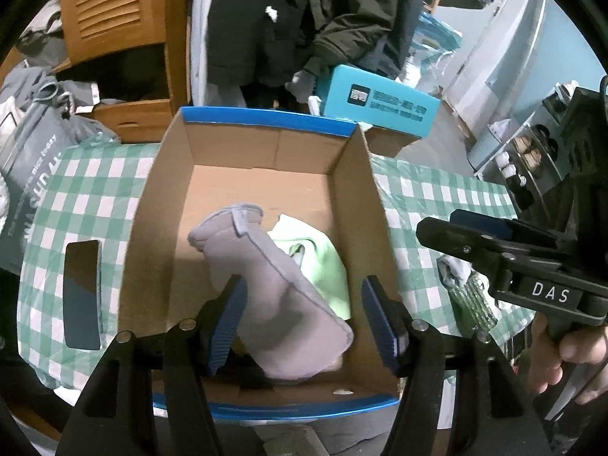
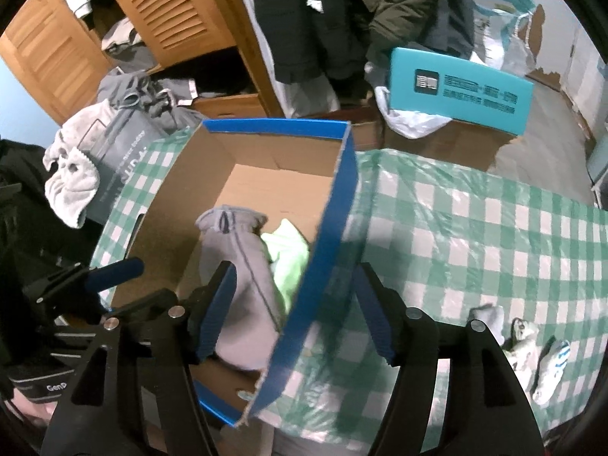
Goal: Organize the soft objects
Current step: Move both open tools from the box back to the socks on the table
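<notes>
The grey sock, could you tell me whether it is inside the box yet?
Inside. The grey sock lies in the cardboard box, partly over a light green cloth, between the left hand-held gripper's open fingers.

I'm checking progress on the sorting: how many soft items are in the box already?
2. A grey garment lies across the middle of the box, and a light green cloth is partly under it on the right. More could be hidden beneath.

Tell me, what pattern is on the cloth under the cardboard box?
The tablecloth is a green-and-white check, seen best in the right wrist view.
</notes>
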{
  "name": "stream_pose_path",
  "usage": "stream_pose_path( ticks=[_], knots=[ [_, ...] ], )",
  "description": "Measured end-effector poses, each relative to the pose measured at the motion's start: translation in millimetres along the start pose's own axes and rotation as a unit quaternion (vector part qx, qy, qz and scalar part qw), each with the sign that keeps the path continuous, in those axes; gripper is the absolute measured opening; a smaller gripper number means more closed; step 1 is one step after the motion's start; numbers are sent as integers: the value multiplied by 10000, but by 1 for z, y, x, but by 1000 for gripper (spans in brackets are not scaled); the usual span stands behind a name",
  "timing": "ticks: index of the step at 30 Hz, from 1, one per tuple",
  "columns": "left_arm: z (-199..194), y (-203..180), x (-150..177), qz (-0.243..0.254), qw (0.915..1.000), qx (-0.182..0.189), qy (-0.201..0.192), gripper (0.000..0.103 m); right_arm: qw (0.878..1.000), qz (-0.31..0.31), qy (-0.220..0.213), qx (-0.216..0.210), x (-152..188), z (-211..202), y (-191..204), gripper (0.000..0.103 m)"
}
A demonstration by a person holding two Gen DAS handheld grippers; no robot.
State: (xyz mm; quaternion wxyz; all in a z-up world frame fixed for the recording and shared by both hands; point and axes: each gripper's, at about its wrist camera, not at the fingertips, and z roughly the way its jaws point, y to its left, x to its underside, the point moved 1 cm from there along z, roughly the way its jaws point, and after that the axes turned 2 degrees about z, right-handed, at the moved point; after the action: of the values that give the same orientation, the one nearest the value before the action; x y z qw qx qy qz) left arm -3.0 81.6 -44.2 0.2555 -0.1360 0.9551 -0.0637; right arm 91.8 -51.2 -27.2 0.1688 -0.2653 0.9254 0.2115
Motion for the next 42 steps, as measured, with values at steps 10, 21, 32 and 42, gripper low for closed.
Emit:
stream_pose_path(
  ticks=[10,21,32,42],
  knots=[
    [4,-27,-1,234,9997,104,54,64,9996,230,-25,131,12,-14,-32,66],
    [14,-58,-2,436,9987,228,161,64,9987,450,-91,212,25,-30,-63,66],
    [24,-89,-5,703,9967,324,257,64,9971,677,-156,318,39,-46,-98,66],
    [36,-117,-4,883,9946,361,402,65,9950,864,-211,464,53,-62,-130,71]
  ],
)
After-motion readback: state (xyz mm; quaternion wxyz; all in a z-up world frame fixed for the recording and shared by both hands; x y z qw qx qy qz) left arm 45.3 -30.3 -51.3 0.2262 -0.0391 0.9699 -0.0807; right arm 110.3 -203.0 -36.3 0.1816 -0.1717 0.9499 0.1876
